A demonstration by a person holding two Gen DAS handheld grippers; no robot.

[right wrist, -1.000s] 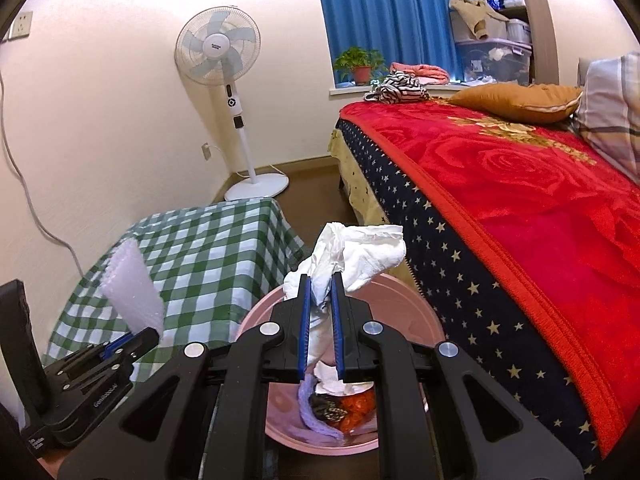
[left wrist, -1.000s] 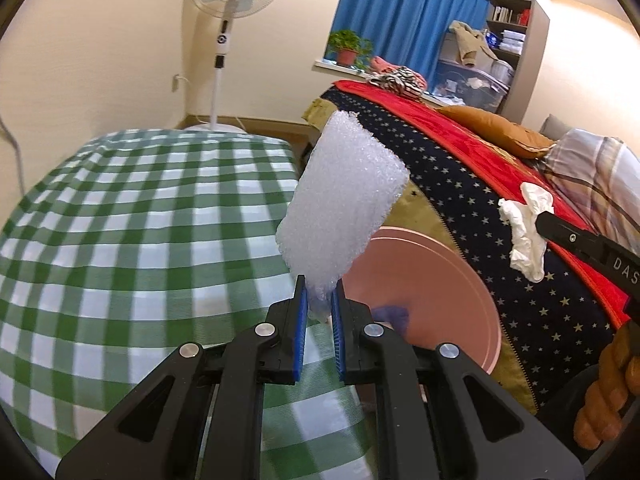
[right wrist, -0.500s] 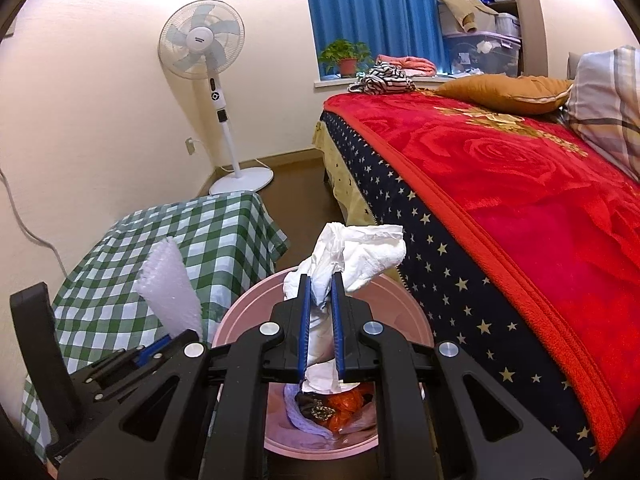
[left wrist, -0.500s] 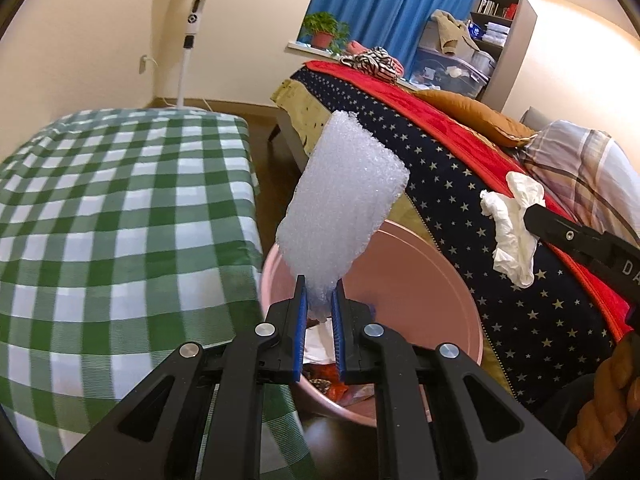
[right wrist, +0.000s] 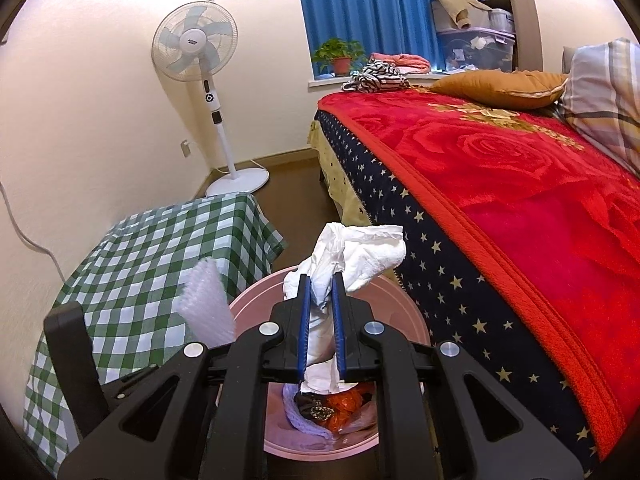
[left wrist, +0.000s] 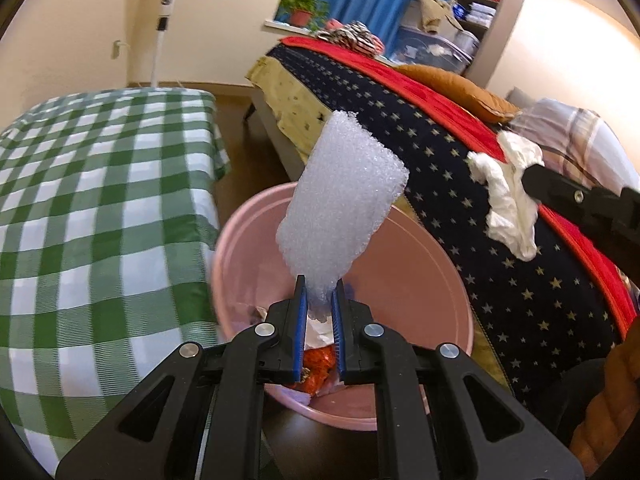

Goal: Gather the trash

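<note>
Trash items are held one per gripper, both over the pink basin (left wrist: 432, 264) on the floor between the bed (right wrist: 520, 184) and the checked tablecloth (left wrist: 100, 184).

Left gripper (left wrist: 319, 300): jaws clenched on the lower end of a roll of white bubble wrap (left wrist: 344, 200). The roll stands upward from the pads and leans toward 1 o'clock in the left wrist view, above the basin opening.

Right gripper (right wrist: 320, 292): jaws opening, with a crumpled white tissue (right wrist: 356, 256) between the blue pads and touching them. The tissue bunches out above the fingertips toward 1 o'clock and hangs down between the pads toward the basin. In the left wrist view this gripper enters from 3 o'clock with the tissue at its tip, in front of the starred side of the bed.

Basin contents, seen from the right wrist view at 6 o'clock: an orange wrapper (right wrist: 346, 404), a dark scrap, and a pale lilac piece (right wrist: 300, 420).

Background: a standing fan (right wrist: 196, 46) at 11 o'clock against the wall.
</note>
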